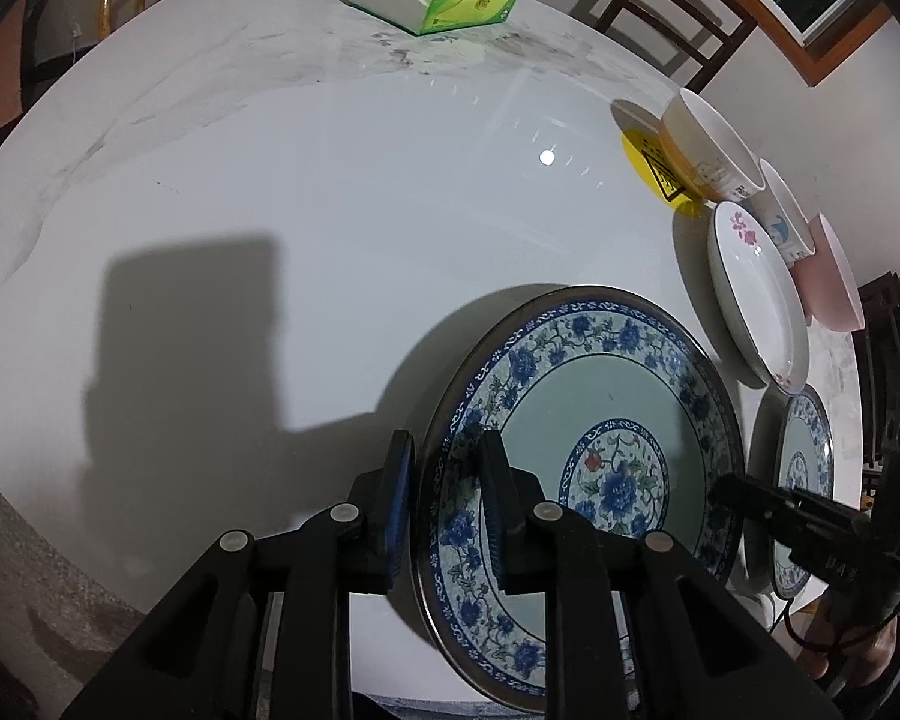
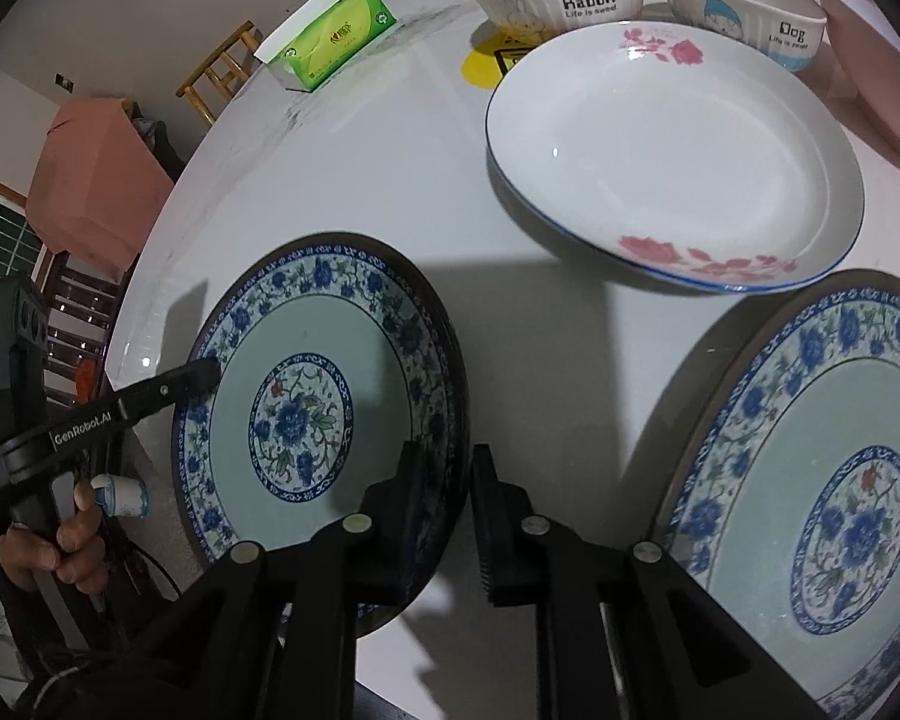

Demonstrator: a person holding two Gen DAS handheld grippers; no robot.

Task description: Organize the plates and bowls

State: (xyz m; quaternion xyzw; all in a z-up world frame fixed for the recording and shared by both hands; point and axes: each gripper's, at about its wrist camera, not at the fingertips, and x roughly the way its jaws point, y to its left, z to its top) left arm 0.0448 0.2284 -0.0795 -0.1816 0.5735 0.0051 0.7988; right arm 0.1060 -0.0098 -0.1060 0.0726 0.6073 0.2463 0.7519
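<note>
L wrist view: your left gripper (image 1: 444,498) is pinching the blue floral plate (image 1: 594,444) rim w/ its fingers, lower centre.

R wrist view: your right gripper (image 2: 444,516) fingers are straddling that plate's (image 2: 306,408) right rim, lower left; can't tell if clamped. Second floral plate (image 2: 822,480) sitting on the counter (image 2: 390,168), lower right.

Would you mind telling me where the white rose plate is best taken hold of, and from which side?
Grip the white rose plate at its near rim, by the lower pink roses, coming in low from the front. The raised, flaring rim leaves room underneath for one finger. Bowls crowd the far side and a blue plate sits to the right.
</note>
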